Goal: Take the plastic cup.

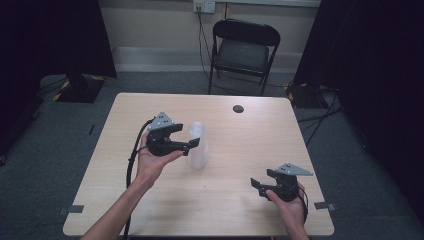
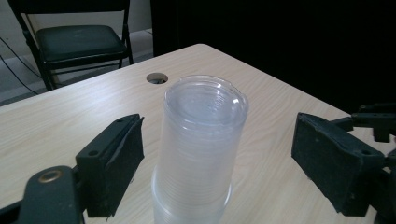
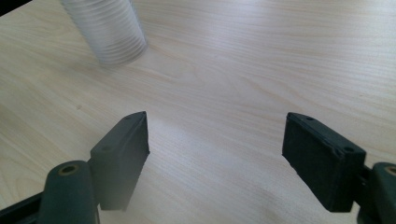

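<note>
A stack of clear plastic cups [image 1: 197,145] stands upside down near the middle of the wooden table [image 1: 250,135]. My left gripper [image 1: 187,135] is held level at the stack's left side. In the left gripper view, the stack [image 2: 201,140] rises between the two black jaws of the left gripper [image 2: 219,123]; they are open and stand clear of it on both sides. My right gripper [image 1: 262,179] hovers open near the table's front right, with nothing between its jaws. The right gripper view has that gripper [image 3: 217,122] over bare wood, with the stack [image 3: 109,32] farther off at the upper left.
A round cable hole [image 1: 238,108] sits in the table's far side, also in the left gripper view [image 2: 157,78]. A black folding chair [image 1: 242,47] stands behind the table. Dark curtains hang on both sides. The other hand's gripper [image 2: 378,121] shows at the right edge.
</note>
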Tool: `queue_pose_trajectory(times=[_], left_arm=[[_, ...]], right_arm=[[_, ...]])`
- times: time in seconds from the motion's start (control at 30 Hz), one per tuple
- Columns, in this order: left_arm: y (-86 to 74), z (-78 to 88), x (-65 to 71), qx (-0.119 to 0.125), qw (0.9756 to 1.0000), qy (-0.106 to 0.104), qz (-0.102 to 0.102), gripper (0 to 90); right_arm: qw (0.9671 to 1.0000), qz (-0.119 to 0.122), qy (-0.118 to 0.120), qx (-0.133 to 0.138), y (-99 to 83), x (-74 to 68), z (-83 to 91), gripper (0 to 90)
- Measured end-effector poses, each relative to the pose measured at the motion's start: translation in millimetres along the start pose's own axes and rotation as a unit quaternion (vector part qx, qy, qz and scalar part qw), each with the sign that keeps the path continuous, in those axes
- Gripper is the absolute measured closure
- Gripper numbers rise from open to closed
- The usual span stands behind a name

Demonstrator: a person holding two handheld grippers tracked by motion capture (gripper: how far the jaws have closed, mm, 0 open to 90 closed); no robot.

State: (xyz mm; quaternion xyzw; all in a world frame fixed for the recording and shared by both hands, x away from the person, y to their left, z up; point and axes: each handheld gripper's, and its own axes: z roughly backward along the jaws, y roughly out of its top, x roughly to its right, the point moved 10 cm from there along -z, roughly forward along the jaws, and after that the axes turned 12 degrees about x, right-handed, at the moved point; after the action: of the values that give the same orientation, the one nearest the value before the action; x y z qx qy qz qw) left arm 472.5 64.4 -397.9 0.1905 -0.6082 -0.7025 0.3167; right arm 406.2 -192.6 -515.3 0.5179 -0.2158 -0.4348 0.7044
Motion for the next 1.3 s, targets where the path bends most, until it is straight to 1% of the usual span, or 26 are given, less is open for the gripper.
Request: queue_pose_trajectory(times=[0.07, 0.1, 0.17, 0.27, 0.3, 0.37, 0.47, 0.6, 0.63, 0.67, 0.73, 0.83, 0.87, 0.9, 0.93, 1.0, 1.03, 1.07, 1.1, 1.17, 1.2, 1.23, 1.27, 1.3], left_arm=[[0.0, -2.6, -0.2, 0.000, 1.0000, 0.001, -0.001, 16.8], [0.9, -8.6, -0.7, 0.001, 0.9999, 0.000, -0.013, 16.8], [1.6, -13.4, -0.4, 0.004, 0.9998, -0.004, -0.019, 19.0], [1.5, -18.1, -0.3, 0.008, 0.9998, -0.003, -0.017, 19.7], [-0.8, -22.1, 0.1, 0.006, 0.9999, -0.004, -0.011, 19.7], [-3.2, -26.1, -0.8, 0.003, 0.9999, -0.006, -0.016, 20.0], [-6.6, -31.2, -1.9, -0.002, 0.9999, -0.006, -0.009, 21.7], [-8.6, -34.8, -2.5, -0.002, 0.9999, -0.005, -0.013, 22.8], [-11.0, -37.1, -3.6, -0.005, 0.9998, -0.005, -0.016, 22.9], [-12.5, -38.5, -3.8, -0.005, 0.9999, -0.007, -0.013, 23.0], [-14.0, -39.0, -4.3, -0.006, 0.9999, -0.007, -0.012, 23.4], [-21.9, -40.3, -5.4, -0.014, 0.9998, -0.006, -0.014, 23.4], [-24.2, -40.3, -5.9, -0.015, 0.9997, -0.007, -0.019, 22.9], [-24.2, -40.3, -5.9, -0.015, 0.9997, -0.007, -0.019, 22.5], [-28.2, -40.4, -7.7, -0.013, 0.9996, -0.005, -0.023, 22.5], [-30.6, -40.4, -8.7, -0.016, 0.9997, -0.004, -0.021, 22.6], [-34.5, -41.3, -9.7, -0.018, 0.9996, -0.005, -0.019, 22.6], [-34.5, -41.3, -9.7, -0.018, 0.9996, -0.005, -0.019, 22.5], [-37.8, -43.0, -9.8, -0.020, 0.9995, -0.007, -0.022, 22.5], [-40.1, -44.1, -9.5, -0.020, 0.9995, -0.007, -0.021, 22.6], [-40.1, -44.1, -9.5, -0.020, 0.9995, -0.007, -0.021, 23.7], [-42.7, -44.6, -9.3, -0.019, 0.9994, -0.010, -0.026, 25.8], [-42.7, -44.6, -9.3, -0.019, 0.9994, -0.010, -0.026, 25.8], [-46.1, -45.8, -8.5, -0.021, 0.9995, -0.011, -0.021, 25.1]], right_arm=[[1.0000, 0.000, 0.001, 0.000, -0.2, -0.2, 0.0, 22.9], [1.0000, 0.000, 0.001, -0.002, -0.7, -0.3, -0.1, 23.0], [1.0000, 0.000, 0.004, -0.004, -1.3, -0.8, -0.4, 23.8], [1.0000, 0.000, 0.004, -0.007, -2.1, -1.2, -0.4, 23.8], [1.0000, 0.001, 0.005, -0.006, -2.1, -1.3, -0.4, 23.9], [1.0000, 0.001, 0.005, -0.006, -2.2, -1.3, -0.4, 23.9], [1.0000, 0.000, 0.006, -0.006, -2.4, -1.0, -0.2, 24.2], [1.0000, 0.001, 0.003, -0.005, -2.1, 0.2, 0.3, 24.5], [1.0000, 0.000, 0.004, -0.005, -2.1, 0.4, 0.3, 24.5], [1.0000, -0.001, 0.003, -0.005, -2.1, 0.5, 0.2, 24.5], [1.0000, 0.000, 0.004, -0.005, -2.3, 0.8, 0.3, 24.5], [1.0000, -0.003, 0.004, -0.006, -2.9, 0.7, 0.5, 24.8], [1.0000, -0.002, 0.005, -0.007, -3.2, 0.8, 0.4, 25.6], [1.0000, -0.001, 0.006, -0.008, -3.6, 0.9, 0.0, 25.9], [0.9999, -0.002, 0.005, -0.010, -4.2, 1.1, 0.0, 25.9], [0.9999, -0.004, 0.003, -0.012, -4.7, 1.8, -0.2, 26.0], [0.9999, -0.004, 0.002, -0.011, -4.9, 2.6, -0.6, 26.0], [0.9999, -0.004, 0.002, -0.012, -5.1, 2.9, -0.6, 26.0], [0.9999, -0.006, 0.001, -0.013, -5.2, 3.0, -0.6, 26.0], [0.9999, -0.004, 0.001, -0.012, -5.1, 3.4, -1.0, 26.2], [0.9999, -0.004, 0.001, -0.012, -5.1, 3.4, -1.0, 26.2], [0.9999, -0.004, 0.002, -0.012, -5.0, 3.2, -1.1, 26.8], [0.9999, -0.004, 0.002, -0.012, -4.9, 2.9, -1.1, 27.2], [0.9999, -0.004, 0.002, -0.012, -4.9, 2.9, -1.1, 27.3]])
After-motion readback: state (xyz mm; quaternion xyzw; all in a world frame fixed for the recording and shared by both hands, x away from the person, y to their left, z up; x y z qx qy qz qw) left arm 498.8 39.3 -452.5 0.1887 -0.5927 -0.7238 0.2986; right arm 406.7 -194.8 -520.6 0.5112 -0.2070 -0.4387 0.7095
